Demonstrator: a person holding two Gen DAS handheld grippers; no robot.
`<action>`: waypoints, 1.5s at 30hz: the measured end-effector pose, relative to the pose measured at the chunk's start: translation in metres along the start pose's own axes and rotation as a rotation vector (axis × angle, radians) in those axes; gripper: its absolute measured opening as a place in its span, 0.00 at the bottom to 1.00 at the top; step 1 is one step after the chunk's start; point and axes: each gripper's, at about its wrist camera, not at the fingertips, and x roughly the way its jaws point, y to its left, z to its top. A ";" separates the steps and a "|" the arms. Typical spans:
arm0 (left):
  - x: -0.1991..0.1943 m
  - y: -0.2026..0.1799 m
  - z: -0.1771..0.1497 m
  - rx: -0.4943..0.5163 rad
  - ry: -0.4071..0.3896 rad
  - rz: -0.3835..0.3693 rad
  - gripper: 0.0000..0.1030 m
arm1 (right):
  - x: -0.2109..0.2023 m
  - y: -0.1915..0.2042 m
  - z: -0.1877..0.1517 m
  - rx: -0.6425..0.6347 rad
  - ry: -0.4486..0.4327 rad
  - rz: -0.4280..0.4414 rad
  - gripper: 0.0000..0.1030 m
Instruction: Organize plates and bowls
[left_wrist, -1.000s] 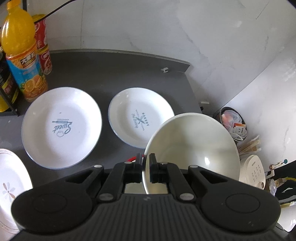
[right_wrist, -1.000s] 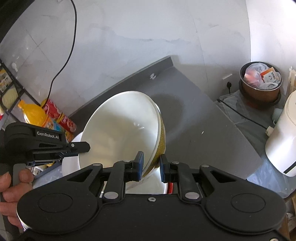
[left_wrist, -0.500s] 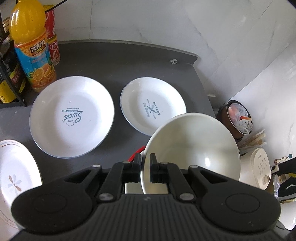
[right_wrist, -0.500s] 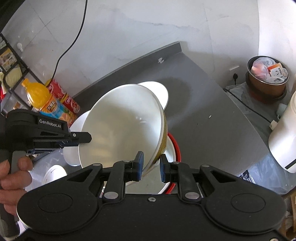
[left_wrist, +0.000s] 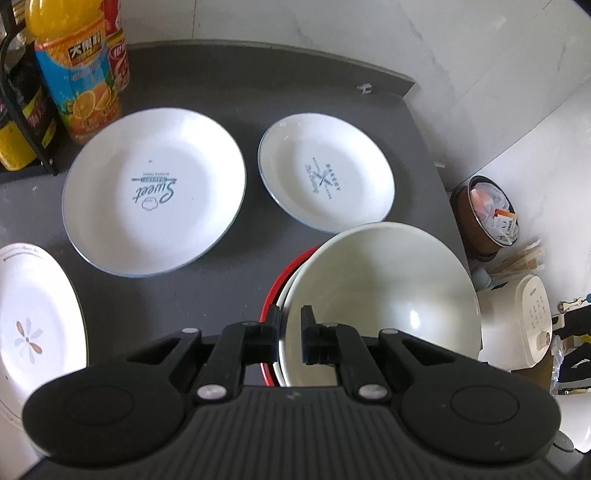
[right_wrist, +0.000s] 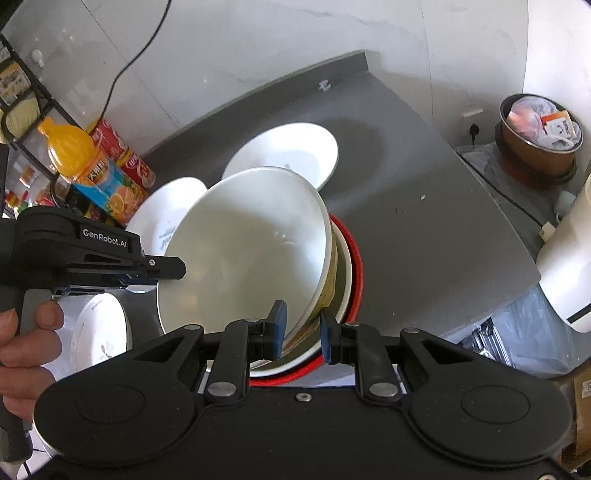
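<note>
both grippers grip one cream bowl (left_wrist: 384, 295): left gripper (left_wrist: 289, 338) jaws pinch its near rim, right gripper (right_wrist: 300, 332) jaws clamp its right rim, tilted over the red-rimmed bowl (right_wrist: 356, 258) on the desk (right_wrist: 424, 206).

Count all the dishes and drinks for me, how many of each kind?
Plates: 3: Sweet plate, Bakery plate, flower plate
Bowls: 3: white bowl, cream bowl, red-rimmed bowl
Juice bottle: 1
Red cans: 2
Total: 9
</note>
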 end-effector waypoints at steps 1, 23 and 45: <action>0.002 0.000 -0.001 -0.003 0.005 0.001 0.07 | 0.001 0.000 0.000 0.000 0.004 -0.002 0.18; 0.002 0.002 0.002 0.007 0.006 -0.006 0.11 | -0.002 -0.001 0.007 0.012 -0.008 -0.028 0.24; -0.058 0.086 0.016 -0.018 -0.139 0.019 0.62 | -0.012 0.075 0.005 0.027 -0.145 -0.088 0.51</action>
